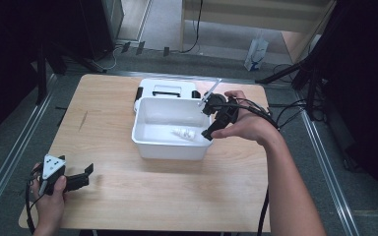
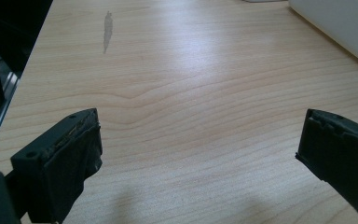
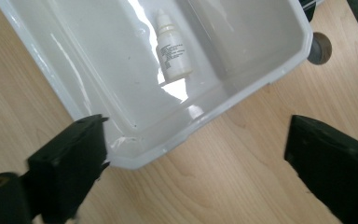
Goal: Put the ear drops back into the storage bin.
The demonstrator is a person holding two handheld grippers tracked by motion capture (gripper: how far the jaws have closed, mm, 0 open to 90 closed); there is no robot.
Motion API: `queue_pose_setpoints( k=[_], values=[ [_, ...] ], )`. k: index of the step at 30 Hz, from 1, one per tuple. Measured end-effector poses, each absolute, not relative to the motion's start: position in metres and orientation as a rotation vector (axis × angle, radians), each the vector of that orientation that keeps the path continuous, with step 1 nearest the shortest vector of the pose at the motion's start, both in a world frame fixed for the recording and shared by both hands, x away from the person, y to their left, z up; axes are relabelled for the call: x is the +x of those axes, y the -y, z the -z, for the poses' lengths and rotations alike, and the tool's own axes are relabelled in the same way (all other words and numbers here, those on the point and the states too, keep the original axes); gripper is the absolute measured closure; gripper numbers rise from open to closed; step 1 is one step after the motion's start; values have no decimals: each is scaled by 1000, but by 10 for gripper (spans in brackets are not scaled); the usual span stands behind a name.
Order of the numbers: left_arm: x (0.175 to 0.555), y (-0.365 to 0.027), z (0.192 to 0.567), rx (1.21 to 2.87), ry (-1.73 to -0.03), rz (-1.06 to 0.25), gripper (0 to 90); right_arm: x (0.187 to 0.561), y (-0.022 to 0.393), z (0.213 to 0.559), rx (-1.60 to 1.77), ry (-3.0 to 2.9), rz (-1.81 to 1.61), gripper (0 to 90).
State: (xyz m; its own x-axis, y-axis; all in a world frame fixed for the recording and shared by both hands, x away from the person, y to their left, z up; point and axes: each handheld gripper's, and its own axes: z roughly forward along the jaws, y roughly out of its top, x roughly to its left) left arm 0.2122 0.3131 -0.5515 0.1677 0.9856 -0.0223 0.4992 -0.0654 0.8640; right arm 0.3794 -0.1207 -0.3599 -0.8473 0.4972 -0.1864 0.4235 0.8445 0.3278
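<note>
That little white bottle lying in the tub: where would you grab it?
Probably across its body, coming straight down from above. The bottle lies on its side on the floor of the white tub, whose walls block sideways approaches. The right gripper, jaws open, is nearest.

Small bottle point(image 3: 172, 49) in white tub point(image 3: 270, 70): label print too small to read. White case point(image 1: 165, 88) behind tub partly hidden by it. Counter point(image 1: 187, 196) near edge cut off at bottom.

high view: above, facing forward-down on worktop point(image 1: 128, 196) | tool views: close, low | shared: white tub point(image 1: 142, 140) point(image 3: 279, 65)
</note>
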Motion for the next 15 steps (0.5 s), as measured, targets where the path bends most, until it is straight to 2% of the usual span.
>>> queue_pose_setpoints(
  k=[2,15],
  values=[
    [212,-313,552,1677,-1434,-800,4,376,126,358,741,-2752,-417,0],
    [212,-313,551,1682,-1436,-801,4,355,186,373,897,-2707,-495,0]
  ],
)
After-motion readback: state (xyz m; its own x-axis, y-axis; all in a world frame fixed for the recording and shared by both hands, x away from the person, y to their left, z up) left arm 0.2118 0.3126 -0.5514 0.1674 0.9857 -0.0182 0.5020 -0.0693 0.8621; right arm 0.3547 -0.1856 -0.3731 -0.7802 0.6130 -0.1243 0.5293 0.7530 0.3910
